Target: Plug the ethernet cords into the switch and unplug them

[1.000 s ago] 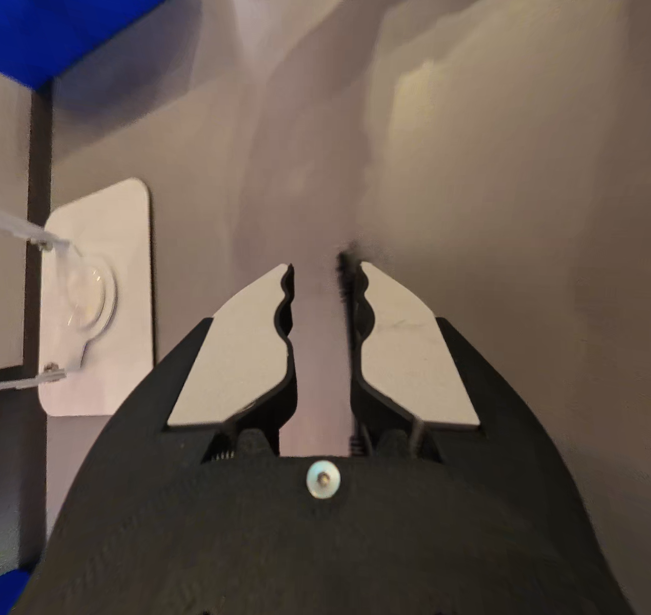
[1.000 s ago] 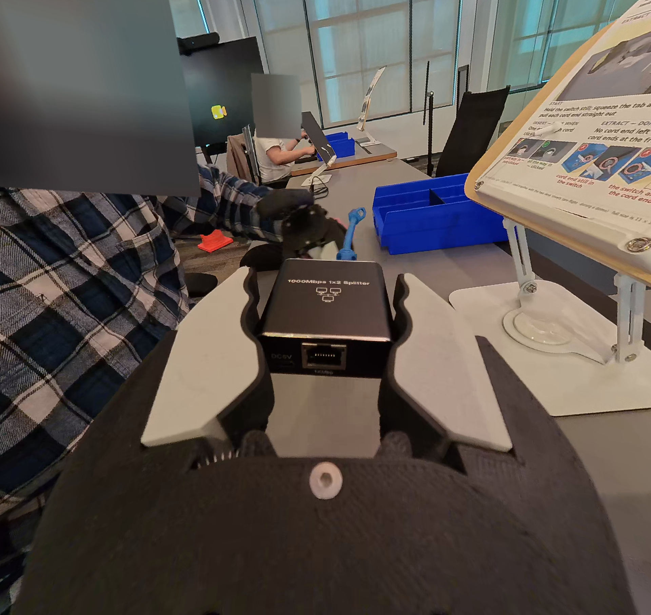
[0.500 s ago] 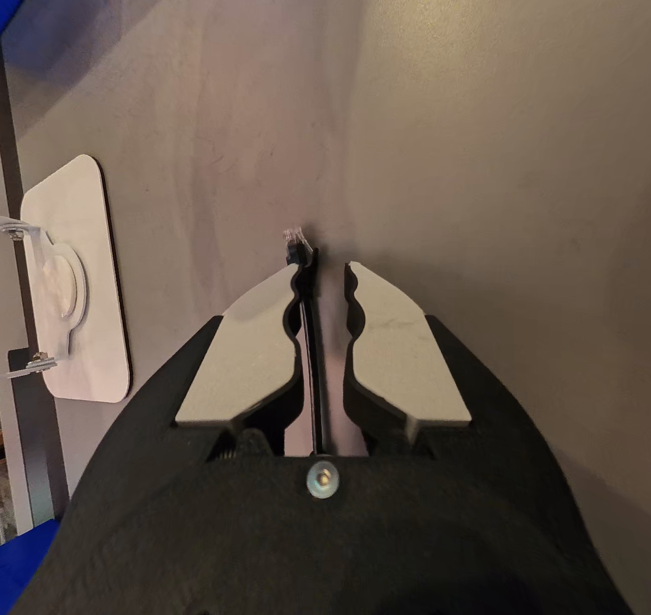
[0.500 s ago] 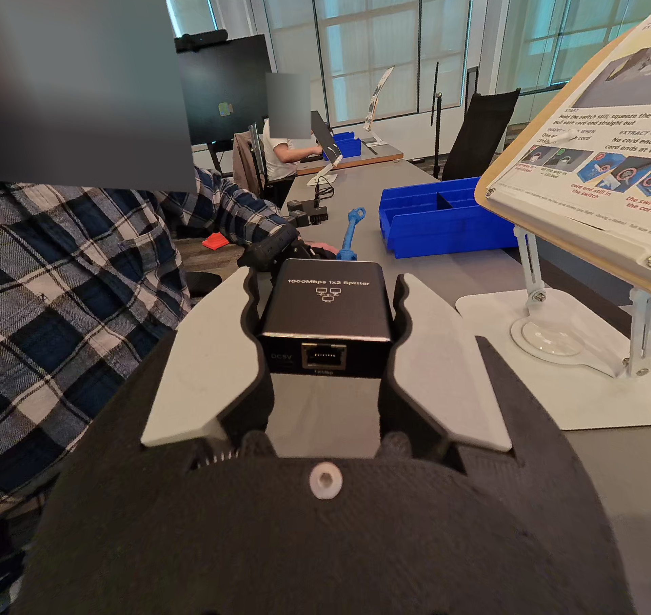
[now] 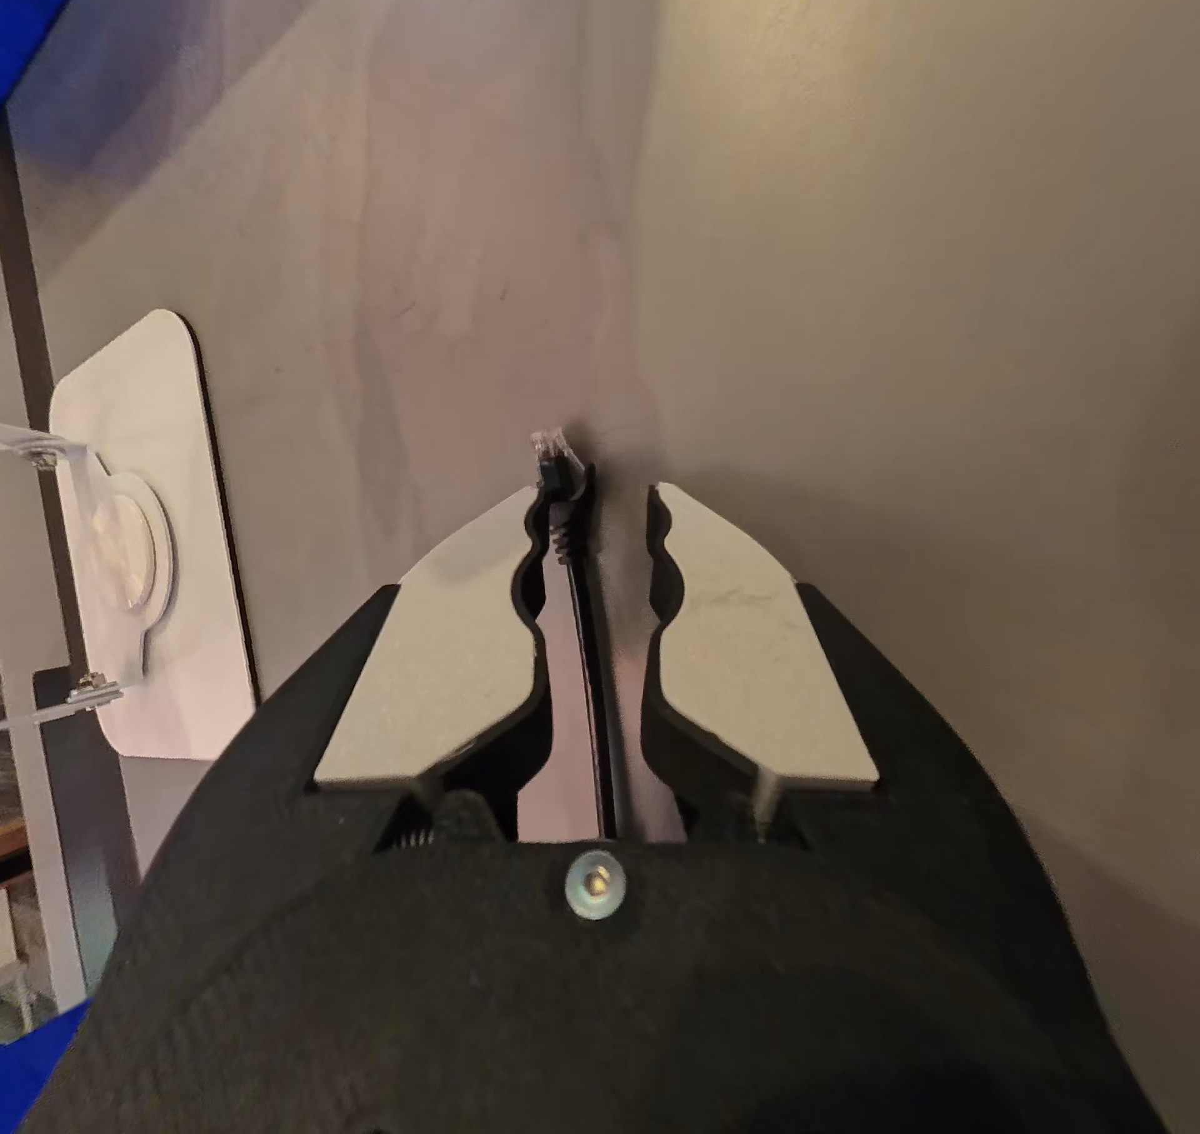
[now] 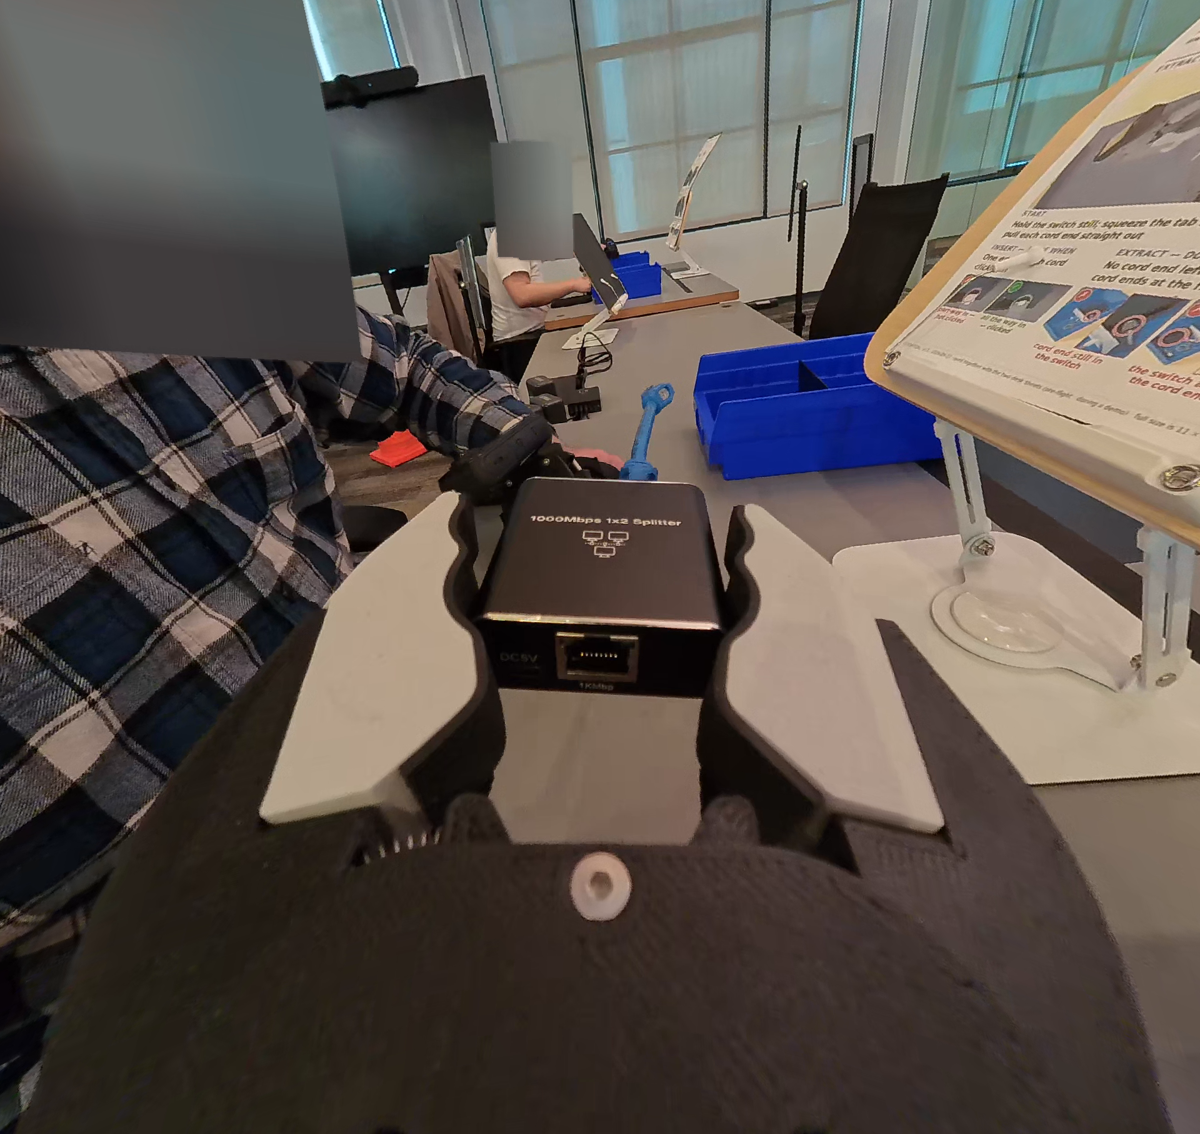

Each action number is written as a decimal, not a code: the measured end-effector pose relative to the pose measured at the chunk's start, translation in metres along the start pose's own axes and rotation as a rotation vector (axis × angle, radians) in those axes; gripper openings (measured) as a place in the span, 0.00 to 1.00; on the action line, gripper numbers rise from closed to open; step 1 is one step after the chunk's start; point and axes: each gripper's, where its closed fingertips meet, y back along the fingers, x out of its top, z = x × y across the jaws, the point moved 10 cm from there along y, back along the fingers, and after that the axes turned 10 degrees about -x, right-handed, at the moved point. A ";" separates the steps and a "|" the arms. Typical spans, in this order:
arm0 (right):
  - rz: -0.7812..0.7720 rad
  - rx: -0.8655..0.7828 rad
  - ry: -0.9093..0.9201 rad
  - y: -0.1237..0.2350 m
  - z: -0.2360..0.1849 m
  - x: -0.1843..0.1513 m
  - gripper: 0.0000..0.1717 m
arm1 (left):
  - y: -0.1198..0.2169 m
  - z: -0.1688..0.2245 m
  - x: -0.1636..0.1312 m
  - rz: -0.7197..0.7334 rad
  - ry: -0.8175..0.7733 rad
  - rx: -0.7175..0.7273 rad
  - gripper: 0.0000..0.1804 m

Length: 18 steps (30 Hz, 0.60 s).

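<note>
Small black switch [image 6: 600,573], boxy and hard-shelled, probably light and slick on its smooth sides; clamped between the right tongs [image 6: 597,557], pads [image 6: 464,557] pressing both flanks, one open port facing the camera, just above the grey surface [image 6: 812,518]. Best taken by the flanks, as here, with the ports left free.

Black ethernet cord [image 5: 587,680], thin and limp, ending in a stiff boot and a clear plug [image 5: 549,443] with a fragile latch tab. Lying on the surface between the left tongs [image 5: 594,492], hard against the left-hand finger [image 5: 454,616], clear of the other; tongs apart, nothing gripped. Best pinched on the ribbed boot just behind the plug, not on the floppy cable.

Further out: white stand base [image 5: 162,518], blue bin [image 6: 812,408], instruction board [image 6: 1071,258], a person in a plaid shirt [image 6: 130,551].
</note>
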 end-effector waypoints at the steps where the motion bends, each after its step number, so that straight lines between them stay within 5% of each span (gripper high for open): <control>1: 0.001 0.000 -0.001 0.000 0.000 0.000 0.44 | 0.000 0.001 0.000 0.003 -0.008 -0.005 0.15; 18: 0.002 0.007 0.005 0.001 -0.002 0.002 0.44 | -0.001 -0.007 -0.007 0.043 0.093 -0.043 0.18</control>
